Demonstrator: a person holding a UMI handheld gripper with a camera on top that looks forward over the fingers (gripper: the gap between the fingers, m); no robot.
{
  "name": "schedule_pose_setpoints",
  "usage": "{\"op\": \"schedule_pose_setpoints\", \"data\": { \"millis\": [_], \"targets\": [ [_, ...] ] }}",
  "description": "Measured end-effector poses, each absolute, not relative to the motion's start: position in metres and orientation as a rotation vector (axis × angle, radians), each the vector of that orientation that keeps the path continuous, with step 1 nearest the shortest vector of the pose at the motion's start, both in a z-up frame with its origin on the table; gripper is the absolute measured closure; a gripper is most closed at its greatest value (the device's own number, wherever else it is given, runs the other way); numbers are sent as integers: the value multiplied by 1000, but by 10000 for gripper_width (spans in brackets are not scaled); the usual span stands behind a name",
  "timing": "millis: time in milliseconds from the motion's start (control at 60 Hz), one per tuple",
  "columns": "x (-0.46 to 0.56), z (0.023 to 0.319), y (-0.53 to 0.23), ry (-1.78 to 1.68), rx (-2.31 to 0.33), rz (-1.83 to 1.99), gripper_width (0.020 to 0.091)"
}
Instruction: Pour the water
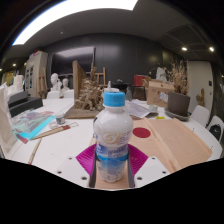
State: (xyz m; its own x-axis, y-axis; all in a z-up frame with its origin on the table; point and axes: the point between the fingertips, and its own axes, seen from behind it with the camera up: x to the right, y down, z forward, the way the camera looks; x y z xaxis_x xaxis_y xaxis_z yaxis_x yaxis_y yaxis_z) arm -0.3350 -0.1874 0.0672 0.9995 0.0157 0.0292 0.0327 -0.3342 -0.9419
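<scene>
A clear plastic water bottle [112, 135] with a blue cap and a blue-white label stands upright between my gripper's [112, 166] two fingers. The magenta pads [87, 159] press against its lower body on both sides, so the gripper is shut on it. The bottle's base is hidden low between the fingers. A small red round object [142, 132] lies on the table just beyond the bottle to the right. No cup or other vessel for water shows clearly.
The white table [60, 145] holds a tan board [178, 142] to the right, papers and a teal sheet [33, 124] to the left. A wooden model [90, 95] stands beyond the bottle. Chairs, shelves and clutter fill the dark room behind.
</scene>
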Motion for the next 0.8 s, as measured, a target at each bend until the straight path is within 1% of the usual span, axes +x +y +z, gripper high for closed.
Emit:
{"op": "schedule_pose_setpoints", "data": {
  "millis": [50, 83, 100, 117, 233, 283, 367, 533, 650, 800],
  "targets": [
    [-335, 67, -188, -40, -1915, -18, 719],
    [-335, 68, -188, -44, -1917, -24, 741],
    [-334, 68, -188, -45, -1920, -30, 741],
    [-336, 68, -188, -48, -1921, -34, 760],
    [-331, 74, -187, -50, -1930, -65, 760],
    [-326, 84, -186, -48, -1925, -83, 761],
    [-306, 110, -178, -56, -1907, -146, 761],
    [-236, 164, -142, -134, -1851, -405, 759],
    [-188, 195, -103, -257, -1794, -640, 760],
    [-168, 221, -49, -540, -1649, -978, 760]
  ]
}}
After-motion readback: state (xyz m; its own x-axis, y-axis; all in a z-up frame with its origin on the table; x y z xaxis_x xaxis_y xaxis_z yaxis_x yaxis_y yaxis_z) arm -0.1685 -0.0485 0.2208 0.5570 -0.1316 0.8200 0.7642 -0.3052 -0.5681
